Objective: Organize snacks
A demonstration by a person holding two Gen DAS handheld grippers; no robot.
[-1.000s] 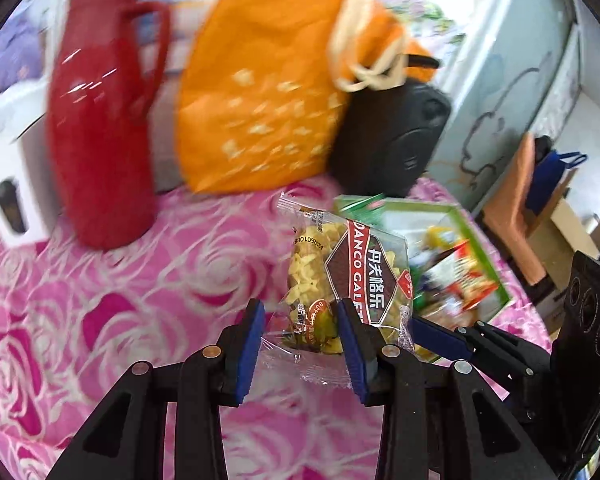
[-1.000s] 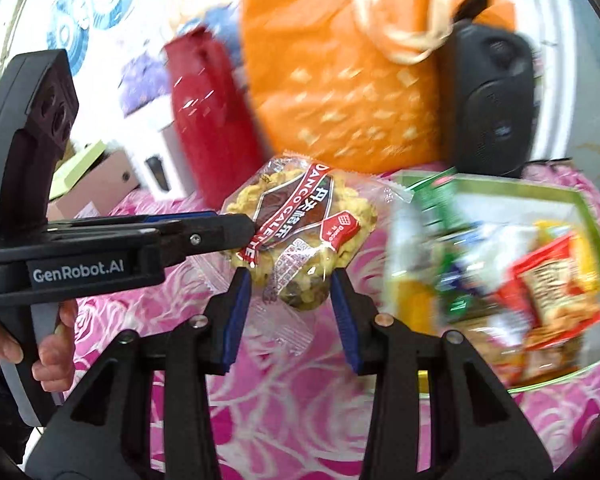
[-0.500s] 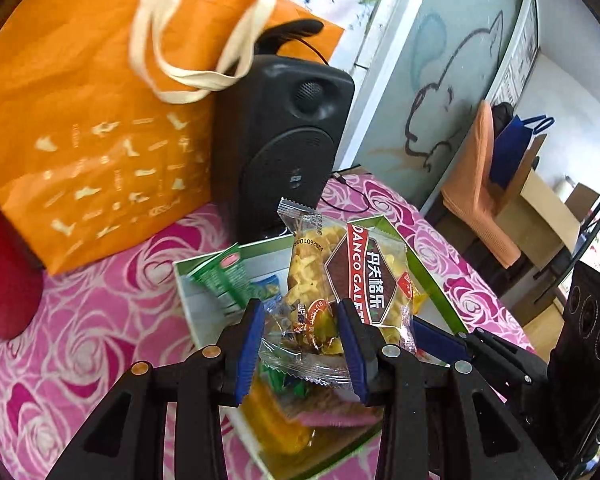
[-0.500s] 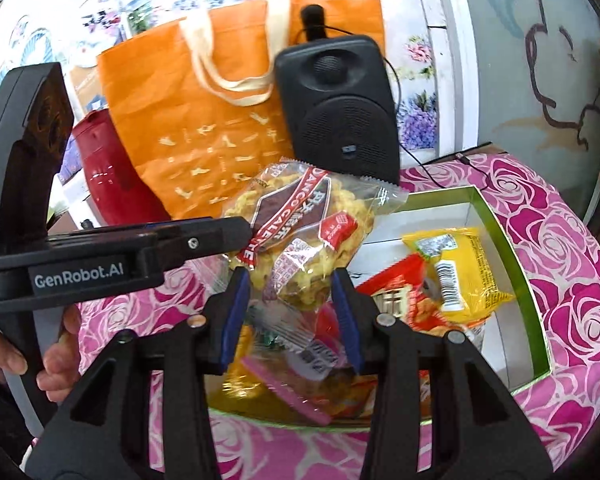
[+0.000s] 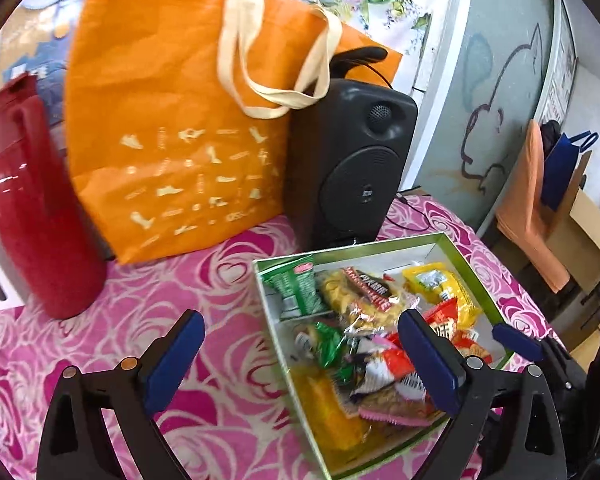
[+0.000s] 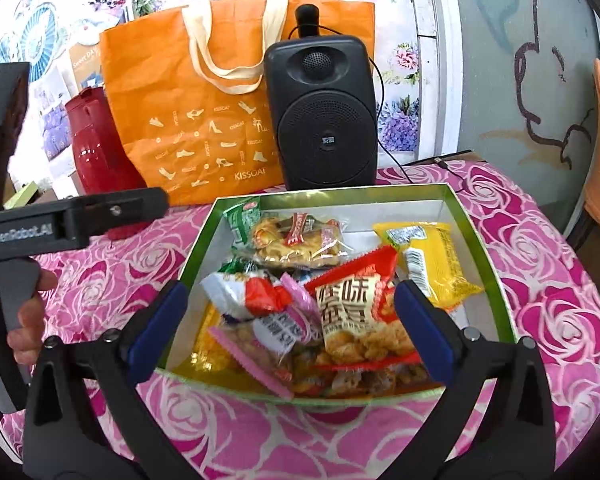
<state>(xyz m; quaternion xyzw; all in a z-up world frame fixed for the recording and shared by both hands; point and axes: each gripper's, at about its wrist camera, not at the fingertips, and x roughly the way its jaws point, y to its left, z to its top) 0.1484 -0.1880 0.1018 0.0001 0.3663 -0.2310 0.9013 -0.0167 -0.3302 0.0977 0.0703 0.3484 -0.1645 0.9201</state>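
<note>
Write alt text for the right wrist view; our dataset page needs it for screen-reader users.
The open right gripper hovers over a green-rimmed box filled with snack packets, including a yellow packet and a red packet. Behind it, on a pink rose tablecloth, stand a black speaker, orange tote bag and red jug.

Snack packets (image 6: 292, 344) bury the box (image 6: 496, 280) floor.

My table wears a pink rose-patterned cloth (image 6: 560, 312). A green-rimmed, white-lined open cardboard box (image 6: 496, 276) sits on it near the front edge. Along the back edge stand a black plastic speaker (image 6: 324, 120), an orange paper tote bag with cream handles (image 6: 180, 112) just beside it, and a glossy red jug (image 5: 32, 216) toward the back-left corner.
</note>
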